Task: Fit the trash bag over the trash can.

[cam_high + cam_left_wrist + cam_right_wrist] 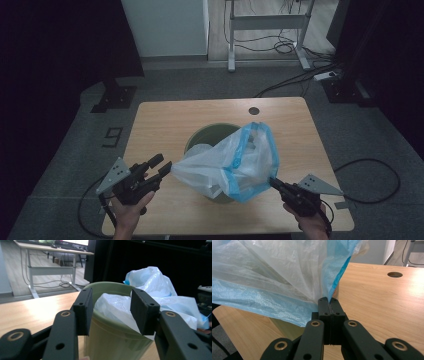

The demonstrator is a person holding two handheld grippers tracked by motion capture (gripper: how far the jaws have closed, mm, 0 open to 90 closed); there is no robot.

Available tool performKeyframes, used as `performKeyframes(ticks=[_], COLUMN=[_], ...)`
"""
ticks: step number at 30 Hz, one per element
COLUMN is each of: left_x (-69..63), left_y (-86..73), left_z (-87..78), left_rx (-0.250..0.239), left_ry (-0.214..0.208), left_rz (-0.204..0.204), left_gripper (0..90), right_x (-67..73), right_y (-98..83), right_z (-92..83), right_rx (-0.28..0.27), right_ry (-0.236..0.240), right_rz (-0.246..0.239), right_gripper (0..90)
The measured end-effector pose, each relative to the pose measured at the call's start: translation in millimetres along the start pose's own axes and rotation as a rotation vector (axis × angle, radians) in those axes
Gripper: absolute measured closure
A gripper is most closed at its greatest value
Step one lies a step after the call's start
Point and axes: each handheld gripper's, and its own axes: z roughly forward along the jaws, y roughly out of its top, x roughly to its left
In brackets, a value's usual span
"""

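Note:
A pale green bin (pixel 200 135) stands in the middle of the wooden table (pixel 165 120). A translucent white and blue plastic bag (pixel 235 160) lies over and partly inside it, stretched out toward both hands. My right gripper (pixel 274 182) is at the bin's near right, shut on the bag's blue edge (pixel 332 287); in the right gripper view its jaws (pixel 329 301) press together on the film. My left gripper (pixel 161 164) is at the bin's near left, open, close to the bag's pointed corner. In the left gripper view the pads (pixel 83 310) stand apart, with the bin (pixel 110 340) and bag (pixel 150 282) beyond them.
A round cable hole (pixel 254 110) sits near the table's far edge. Behind the table stand a white desk frame (pixel 267 22) and a black stand (pixel 115 95) on the floor. Cables run across the floor at the right (pixel 370 175).

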Motion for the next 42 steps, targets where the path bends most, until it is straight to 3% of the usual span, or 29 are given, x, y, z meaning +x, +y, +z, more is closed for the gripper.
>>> performKeyframes(ticks=[7,9,13,22,28,30,32,34,37,42], left_x=[3.5,2.8,-1.3,-22.1,-30.8,-30.7,-30.2,-28.4,-24.2,-12.5], left_y=[6.4,7.1,12.1,30.7,34.9,33.3,30.0,26.0,20.4,14.3], left_z=[-0.1,0.4,4.7,28.5,53.0,61.9,69.2,72.0,68.1,54.6], left_rx=[0.006,0.021,0.028,0.071,0.154,0.2,0.234,0.239,0.186,0.102], left_ry=[0.001,0.014,-0.003,-0.051,-0.075,-0.082,-0.06,-0.059,-0.053,-0.026], left_rz=[0.0,0.022,0.031,0.093,0.129,0.134,0.138,0.128,0.1,0.036], left_gripper=[49.2,48.2,47.3,44.6,43.1,50.3,62.2,76.3,87.9,89.9], right_x=[-3.1,-4.2,-3.9,1.4,3.9,5.5,6.6,7.2,6.0,0.8], right_y=[-2.2,-2.6,-2.0,2.9,6.4,6.8,6.9,6.4,4.7,-0.5], right_z=[-4.3,-4.9,-4.5,-5.3,-6.6,-6.6,-6.8,-7.0,-8.0,-8.3], right_rx=[0.005,0.006,0.007,0.0,-0.013,-0.017,-0.019,-0.021,-0.019,-0.012], right_ry=[-0.008,-0.01,-0.011,-0.007,0.003,0.008,0.012,0.014,0.013,0.0], right_rz=[-0.002,0.001,0.0,-0.02,-0.025,-0.026,-0.028,-0.029,-0.027,-0.012], right_gripper=[88.8,88.8,88.8,88.8,88.8,88.8,88.8,88.8,88.8,88.7])
